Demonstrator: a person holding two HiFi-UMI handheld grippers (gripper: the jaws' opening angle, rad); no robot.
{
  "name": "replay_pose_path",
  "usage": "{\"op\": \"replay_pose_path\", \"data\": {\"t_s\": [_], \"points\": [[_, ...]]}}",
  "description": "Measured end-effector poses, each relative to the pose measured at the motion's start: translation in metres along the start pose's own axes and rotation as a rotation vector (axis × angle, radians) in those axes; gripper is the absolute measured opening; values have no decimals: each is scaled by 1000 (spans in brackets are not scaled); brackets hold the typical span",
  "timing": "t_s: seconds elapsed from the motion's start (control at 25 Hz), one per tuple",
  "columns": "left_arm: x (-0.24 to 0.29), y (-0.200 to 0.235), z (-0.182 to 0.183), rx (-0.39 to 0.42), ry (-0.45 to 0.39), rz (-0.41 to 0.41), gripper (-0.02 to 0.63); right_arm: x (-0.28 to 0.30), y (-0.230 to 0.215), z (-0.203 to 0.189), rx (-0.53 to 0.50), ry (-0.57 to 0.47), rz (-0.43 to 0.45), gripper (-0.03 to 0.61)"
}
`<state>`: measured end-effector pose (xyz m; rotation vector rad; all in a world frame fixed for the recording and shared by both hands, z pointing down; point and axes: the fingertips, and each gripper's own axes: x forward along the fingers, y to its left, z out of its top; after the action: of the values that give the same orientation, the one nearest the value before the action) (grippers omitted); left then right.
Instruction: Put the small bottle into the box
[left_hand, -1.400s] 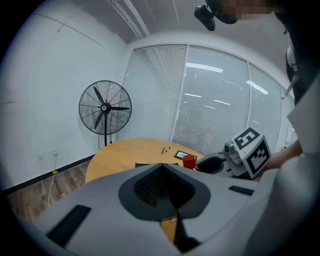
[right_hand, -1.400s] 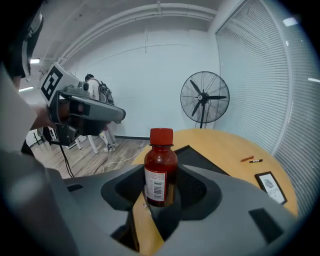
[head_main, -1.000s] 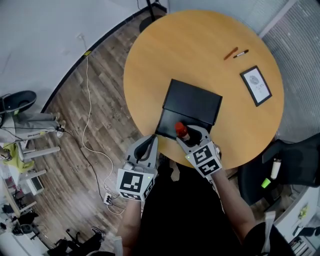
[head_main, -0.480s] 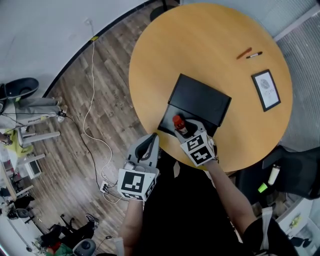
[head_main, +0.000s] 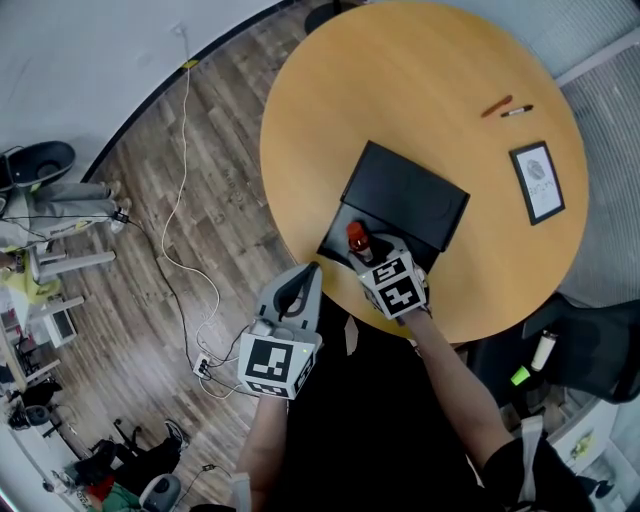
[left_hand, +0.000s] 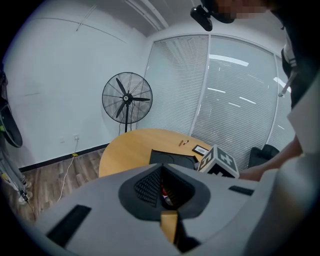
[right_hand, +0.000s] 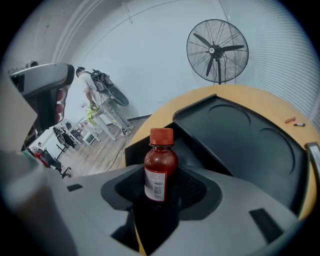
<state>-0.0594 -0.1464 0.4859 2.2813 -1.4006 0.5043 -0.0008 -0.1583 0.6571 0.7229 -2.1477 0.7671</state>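
A small brown bottle (head_main: 356, 240) with a red cap and white label stands upright between the fingers of my right gripper (head_main: 372, 262), which is shut on it. In the right gripper view the bottle (right_hand: 159, 167) rises from the right gripper (right_hand: 160, 192), with the open black box (right_hand: 235, 135) just beyond. The box (head_main: 405, 200) lies on the round wooden table (head_main: 400, 90), and the bottle is over its near edge. My left gripper (head_main: 303, 283) hangs off the table's near edge, left of the box, shut on nothing. In the left gripper view, the left gripper (left_hand: 162, 190) has its jaws together.
Two pens (head_main: 505, 106) and a framed card (head_main: 538, 182) lie on the table's far right. A dark chair (head_main: 590, 350) stands at the right of the table. A white cable (head_main: 185, 200) runs over the wooden floor at the left. A standing fan (left_hand: 126, 100) is by the wall.
My right gripper has carried the bottle a little forward and left, over the box's near edge. The left gripper has barely moved.
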Motion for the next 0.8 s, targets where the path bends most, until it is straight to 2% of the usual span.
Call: {"op": "replay_pose_path", "data": {"t_s": [0.52,0.8], "points": [[-4,3,-8,-12,5,20,-3,13,-2,3,16,-5,5,210],[-3,1,-7,-16,1,19,-3,17,-3,9,59,-1,6,211]]}}
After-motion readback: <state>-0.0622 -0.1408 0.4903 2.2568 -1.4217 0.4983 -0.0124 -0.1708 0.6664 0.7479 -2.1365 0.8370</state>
